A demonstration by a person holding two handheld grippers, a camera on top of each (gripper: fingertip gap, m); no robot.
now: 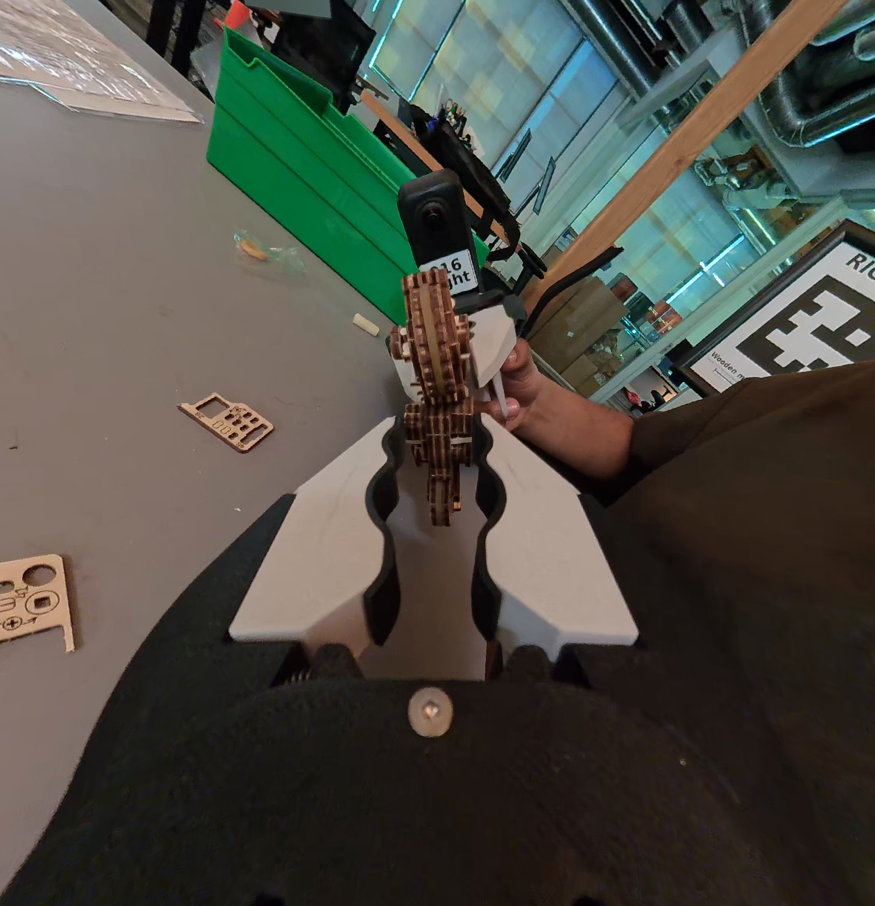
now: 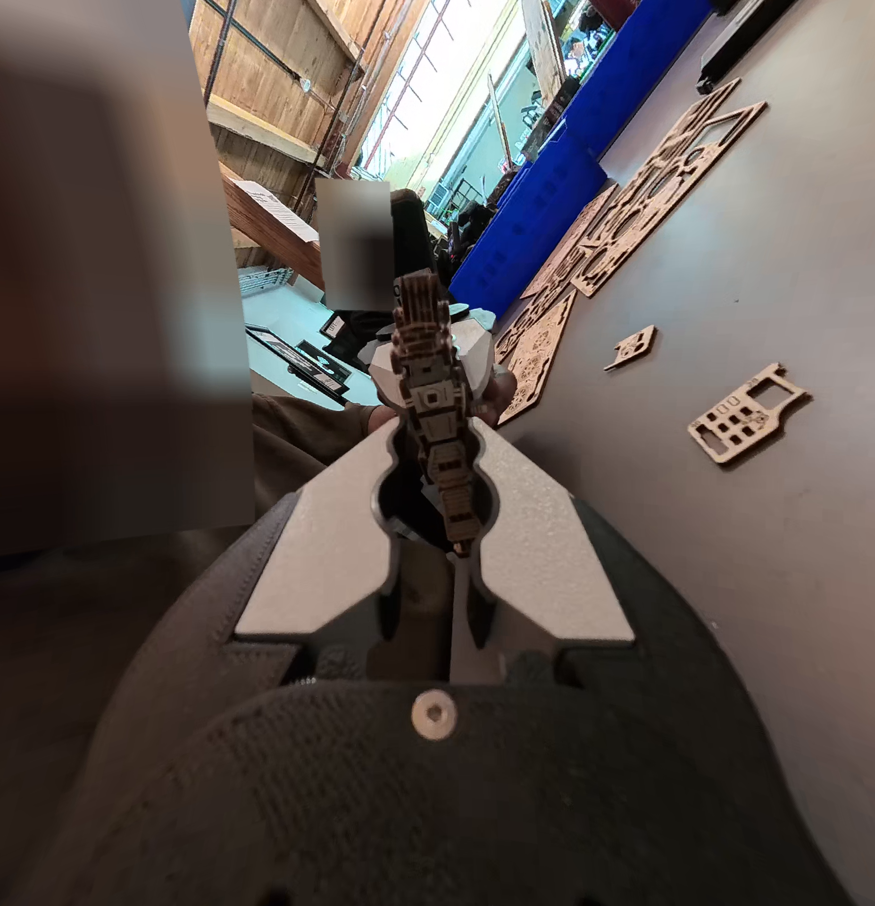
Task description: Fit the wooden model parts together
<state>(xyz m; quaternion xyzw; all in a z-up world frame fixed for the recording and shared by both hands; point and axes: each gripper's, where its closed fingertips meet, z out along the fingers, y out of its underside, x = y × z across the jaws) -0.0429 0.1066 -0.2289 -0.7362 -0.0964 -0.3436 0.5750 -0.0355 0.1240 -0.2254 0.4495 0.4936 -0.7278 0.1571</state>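
Both grippers face each other above the grey table and hold one wooden model assembly between them. In the left wrist view, my left gripper is shut on the near end of the layered brown wooden assembly; its upper gear-like part sits in the right gripper beyond. In the right wrist view, my right gripper is shut on the long stepped wooden assembly; the left gripper clamps its far end.
Loose cut-out wooden sheets lie on the table, with larger fretted sheets farther back. A green bin, a blue bin, a small plastic bag and a person's hand are nearby. Left and right tips are no more than a few centimetres apart.
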